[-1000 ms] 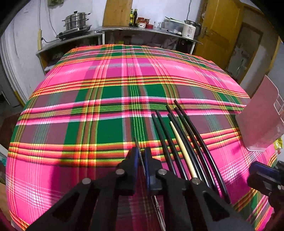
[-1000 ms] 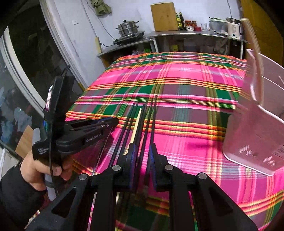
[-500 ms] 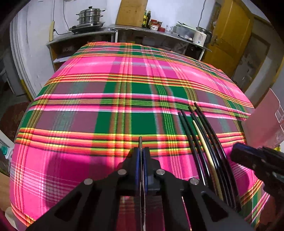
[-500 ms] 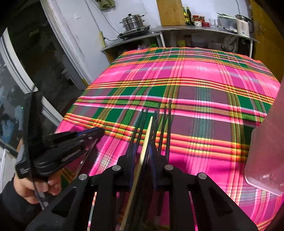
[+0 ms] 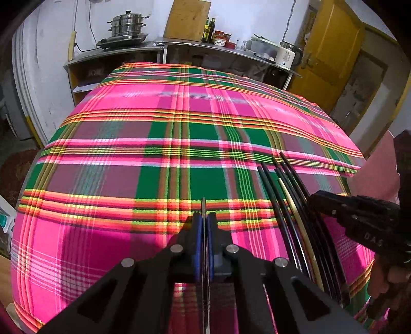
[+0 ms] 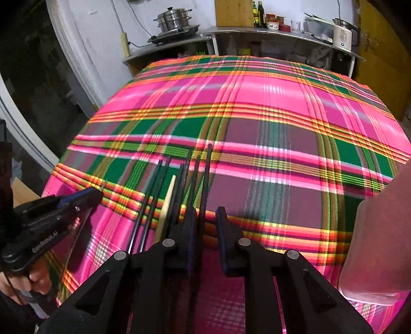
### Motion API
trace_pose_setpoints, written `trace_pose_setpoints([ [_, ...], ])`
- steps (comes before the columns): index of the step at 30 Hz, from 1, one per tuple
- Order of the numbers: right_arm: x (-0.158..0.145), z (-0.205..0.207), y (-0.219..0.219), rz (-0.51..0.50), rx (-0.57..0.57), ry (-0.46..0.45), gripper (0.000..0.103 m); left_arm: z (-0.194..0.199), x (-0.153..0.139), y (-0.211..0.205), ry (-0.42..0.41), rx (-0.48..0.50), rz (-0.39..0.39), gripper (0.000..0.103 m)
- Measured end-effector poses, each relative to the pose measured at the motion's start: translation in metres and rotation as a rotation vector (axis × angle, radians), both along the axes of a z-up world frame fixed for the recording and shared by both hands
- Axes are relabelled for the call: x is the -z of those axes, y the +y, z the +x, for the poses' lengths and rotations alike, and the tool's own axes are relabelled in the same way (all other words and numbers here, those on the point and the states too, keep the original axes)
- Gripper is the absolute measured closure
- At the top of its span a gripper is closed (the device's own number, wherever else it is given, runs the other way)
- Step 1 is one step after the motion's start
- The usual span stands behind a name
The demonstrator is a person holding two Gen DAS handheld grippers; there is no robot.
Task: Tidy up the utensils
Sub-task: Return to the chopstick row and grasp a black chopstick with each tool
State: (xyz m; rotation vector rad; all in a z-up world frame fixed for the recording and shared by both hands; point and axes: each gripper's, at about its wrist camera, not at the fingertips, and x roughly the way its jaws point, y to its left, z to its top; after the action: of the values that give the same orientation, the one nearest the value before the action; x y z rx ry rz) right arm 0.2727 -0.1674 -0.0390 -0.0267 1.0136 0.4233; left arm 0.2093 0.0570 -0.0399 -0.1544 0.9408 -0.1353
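Home kitchen with a dining table under a pink and green plaid cloth (image 5: 159,144). Behind the table, a metal counter (image 5: 205,47) carries a stacked steamer pot (image 5: 127,24), a wooden cutting board (image 5: 187,19), oil bottles (image 5: 208,25), jars and a white electric kettle (image 5: 286,56). Right of the counter, a yellow wooden door (image 5: 331,51).
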Motion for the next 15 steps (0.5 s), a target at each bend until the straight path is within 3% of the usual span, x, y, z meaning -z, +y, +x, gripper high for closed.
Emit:
trace_pose_setpoints([
  [9,-0.001,-0.013,0.008,-0.09,-0.03,-0.013,0.087,-0.005,0.0,0.001,0.021,-0.001,-0.007,0.098],
  [15,-0.001,-0.017,0.004,-0.077,-0.036,0.014,0.087,-0.019,-0.003,0.005,0.061,-0.008,-0.021,0.094],
])
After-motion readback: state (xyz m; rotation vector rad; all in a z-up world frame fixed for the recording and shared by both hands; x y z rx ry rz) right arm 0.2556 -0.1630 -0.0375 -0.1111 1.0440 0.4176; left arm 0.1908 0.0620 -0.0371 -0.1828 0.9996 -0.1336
